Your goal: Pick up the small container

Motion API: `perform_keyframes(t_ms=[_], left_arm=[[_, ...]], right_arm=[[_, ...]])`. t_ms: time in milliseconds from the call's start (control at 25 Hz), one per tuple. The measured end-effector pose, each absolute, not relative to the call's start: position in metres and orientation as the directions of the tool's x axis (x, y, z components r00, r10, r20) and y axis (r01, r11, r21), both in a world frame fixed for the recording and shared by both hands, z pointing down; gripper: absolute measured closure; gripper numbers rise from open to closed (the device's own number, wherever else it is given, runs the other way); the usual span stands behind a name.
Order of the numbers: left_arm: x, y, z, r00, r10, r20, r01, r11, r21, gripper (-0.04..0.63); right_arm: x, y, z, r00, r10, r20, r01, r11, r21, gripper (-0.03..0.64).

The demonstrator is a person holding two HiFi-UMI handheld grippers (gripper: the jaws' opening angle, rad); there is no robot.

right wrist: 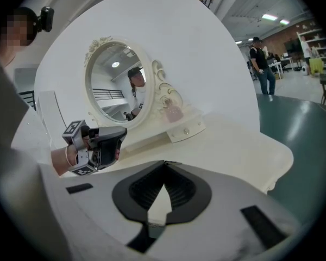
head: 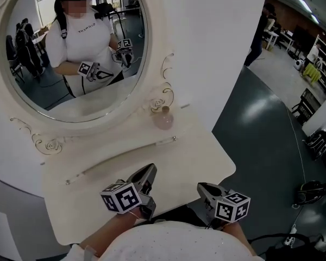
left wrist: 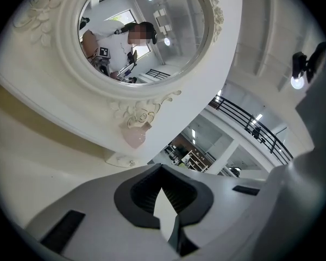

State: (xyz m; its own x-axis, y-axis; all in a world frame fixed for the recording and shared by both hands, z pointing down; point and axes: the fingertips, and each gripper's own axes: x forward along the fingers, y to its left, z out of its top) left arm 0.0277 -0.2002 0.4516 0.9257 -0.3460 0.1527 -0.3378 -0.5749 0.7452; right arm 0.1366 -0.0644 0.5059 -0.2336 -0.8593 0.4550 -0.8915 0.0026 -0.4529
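Now we hold both grippers over the near edge of the cream dressing table [head: 174,159], neither touching it. Our left gripper [head: 150,171] sits near the middle of that edge with its jaws together and nothing between them. Our right gripper [head: 201,188] hangs just beside the table's near right corner, its jaws likewise pressed together and empty. Both point toward the back of the table.

We see the small container [head: 164,118], a pale pink, translucent pot, upright on the raised shelf [head: 125,154] along the table's far edge, toward its right end. It stands just under the lower right rim of the oval mirror [head: 79,86], right by the carved rose [head: 158,103] on the frame, and well apart from both grippers. In the mirror we catch our own reflection with the two grippers held in front of us. Beyond the table's right edge lies a dark green floor [head: 261,145].
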Motion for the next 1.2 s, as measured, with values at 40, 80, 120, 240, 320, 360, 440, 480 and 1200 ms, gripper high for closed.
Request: perform_keyframes(t_ms=[40,80,120,240,320,360,440,480,1200], left_arm=[[0.031,-0.202,0.453,0.926,-0.344,0.154,-0.338,-0.575,0.745,0.595],[0.035,-0.204,0.453,0.927,-0.342,0.153,-0.335,-0.572,0.749,0.595],[0.039,-0.206,0.453,0.928,-0.341,0.151,-0.331,-0.566,0.755,0.595],[0.046,-0.217,0.452,0.923,-0.355,0.147,-0.333,-0.552,0.764,0.595],[0.046,-0.227,0.453,0.907,-0.390,0.156,-0.363,-0.539,0.760,0.595],[0.045,-0.231,0.454,0.896,-0.412,0.163,-0.381,-0.529,0.758,0.595],[0.044,-0.238,0.457,0.876,-0.449,0.174,-0.410,-0.505,0.759,0.595],[0.046,-0.243,0.458,0.869,-0.462,0.177,-0.418,-0.494,0.762,0.595],[0.025,-0.275,0.493,0.653,-0.692,0.307,-0.610,-0.241,0.755,0.595]], right_arm=[[0.140,-0.067,0.505,-0.231,-0.858,0.458,-0.895,0.003,-0.446,0.618],[0.143,-0.071,0.504,-0.231,-0.857,0.460,-0.898,0.005,-0.441,0.618],[0.147,-0.075,0.503,-0.234,-0.856,0.461,-0.899,0.010,-0.438,0.618],[0.159,-0.096,0.499,-0.245,-0.859,0.449,-0.901,0.031,-0.433,0.618],[0.168,-0.115,0.494,-0.258,-0.869,0.422,-0.899,0.056,-0.434,0.618],[0.172,-0.125,0.490,-0.273,-0.873,0.404,-0.897,0.078,-0.435,0.618],[0.177,-0.146,0.480,-0.313,-0.876,0.366,-0.892,0.140,-0.429,0.618],[0.180,-0.157,0.474,-0.331,-0.877,0.347,-0.892,0.171,-0.419,0.618],[0.200,-0.323,0.448,-0.589,-0.768,0.251,-0.805,0.532,-0.263,0.617]])
